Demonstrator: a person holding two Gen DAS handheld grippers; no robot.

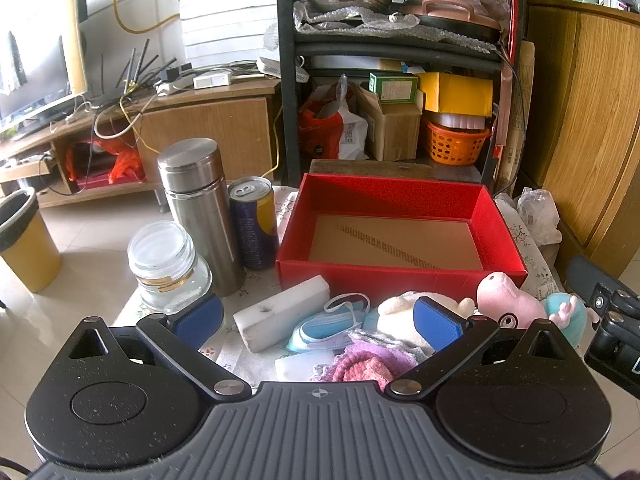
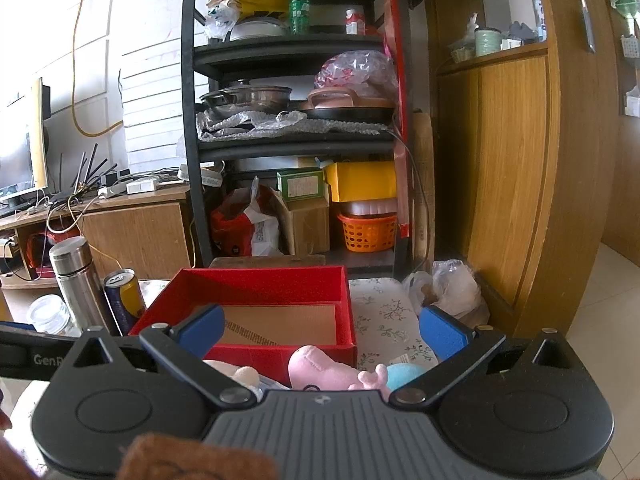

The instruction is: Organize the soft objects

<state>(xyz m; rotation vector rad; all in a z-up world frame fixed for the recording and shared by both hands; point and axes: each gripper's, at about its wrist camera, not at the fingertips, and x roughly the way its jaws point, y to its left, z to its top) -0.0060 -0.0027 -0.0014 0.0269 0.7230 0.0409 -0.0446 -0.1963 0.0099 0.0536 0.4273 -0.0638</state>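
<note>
Left gripper (image 1: 319,319): black linkage arms, silver pivot screws, blue ribbed pads (image 1: 438,323). Right gripper (image 2: 322,331): identical build. Both have grey ridged housings.

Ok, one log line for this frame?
left gripper: open, empty | right gripper: open, empty | red box: empty | soft toys, pink plush, masks: on table before box
</note>
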